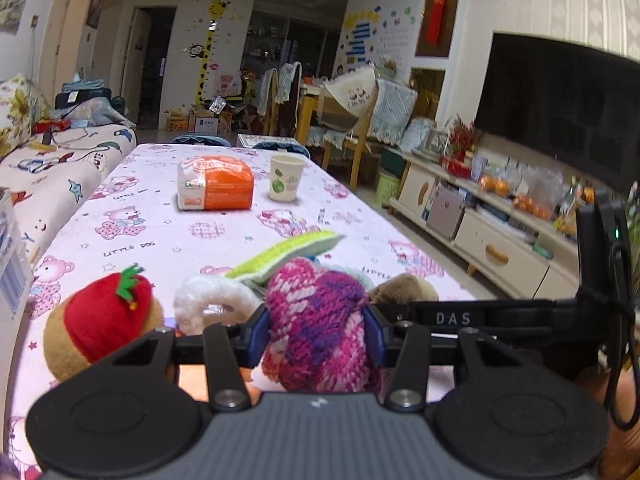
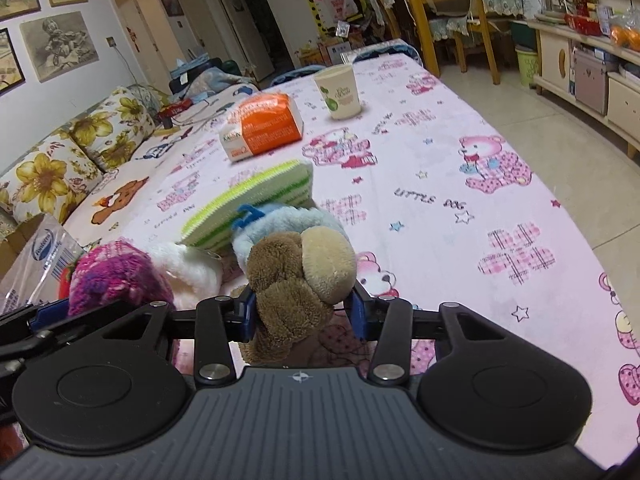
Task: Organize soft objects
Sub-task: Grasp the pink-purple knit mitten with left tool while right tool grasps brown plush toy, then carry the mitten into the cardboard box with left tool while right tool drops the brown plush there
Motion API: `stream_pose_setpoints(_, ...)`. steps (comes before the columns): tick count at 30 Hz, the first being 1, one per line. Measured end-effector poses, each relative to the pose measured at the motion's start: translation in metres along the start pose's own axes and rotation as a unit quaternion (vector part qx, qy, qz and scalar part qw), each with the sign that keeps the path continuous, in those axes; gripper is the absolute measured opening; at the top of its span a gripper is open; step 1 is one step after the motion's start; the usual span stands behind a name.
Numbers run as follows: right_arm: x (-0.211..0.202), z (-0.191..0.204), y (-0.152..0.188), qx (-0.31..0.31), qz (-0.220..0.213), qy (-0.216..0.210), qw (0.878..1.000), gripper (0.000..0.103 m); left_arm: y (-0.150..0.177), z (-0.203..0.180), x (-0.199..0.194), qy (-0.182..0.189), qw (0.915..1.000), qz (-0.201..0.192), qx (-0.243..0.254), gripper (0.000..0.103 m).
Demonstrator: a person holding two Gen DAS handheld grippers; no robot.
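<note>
Left gripper (image 1: 318,332) clamps knit ball (image 1: 316,320) (pink-purple); right gripper (image 2: 302,314) squeezes brown plush (image 2: 296,280)

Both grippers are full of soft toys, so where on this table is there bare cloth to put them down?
Bare pink tablecloth lies right of the green striped sponge, below the paper cup. Crowded: the near-left cluster around the pink knitted toy, brown plush toy and red plush.

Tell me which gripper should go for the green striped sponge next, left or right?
Neither is free: the left gripper is shut on the pink knitted item, the right gripper on the brown plush. Once emptied, probably right; the green striped sponge lies straight ahead of it.
</note>
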State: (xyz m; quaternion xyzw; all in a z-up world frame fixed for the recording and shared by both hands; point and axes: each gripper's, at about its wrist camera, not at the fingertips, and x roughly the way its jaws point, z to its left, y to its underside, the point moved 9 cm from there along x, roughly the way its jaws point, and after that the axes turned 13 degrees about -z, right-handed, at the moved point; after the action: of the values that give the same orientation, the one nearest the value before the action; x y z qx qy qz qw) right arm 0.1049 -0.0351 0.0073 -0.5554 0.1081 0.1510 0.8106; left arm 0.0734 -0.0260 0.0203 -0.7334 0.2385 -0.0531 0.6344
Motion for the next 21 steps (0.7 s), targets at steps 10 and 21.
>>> stream_pose_setpoints(10, 0.0, 0.018, -0.01, -0.014, -0.029, -0.024, 0.999, 0.054, -0.02, 0.023, -0.02, -0.015, 0.999, -0.033, -0.026, 0.047)
stream_pose_setpoints(21, 0.004, 0.049, -0.018, -0.024, -0.05, -0.057, 0.997, 0.054, -0.034, 0.054, -0.042, -0.039, 0.9959, -0.063, -0.051, 0.047)
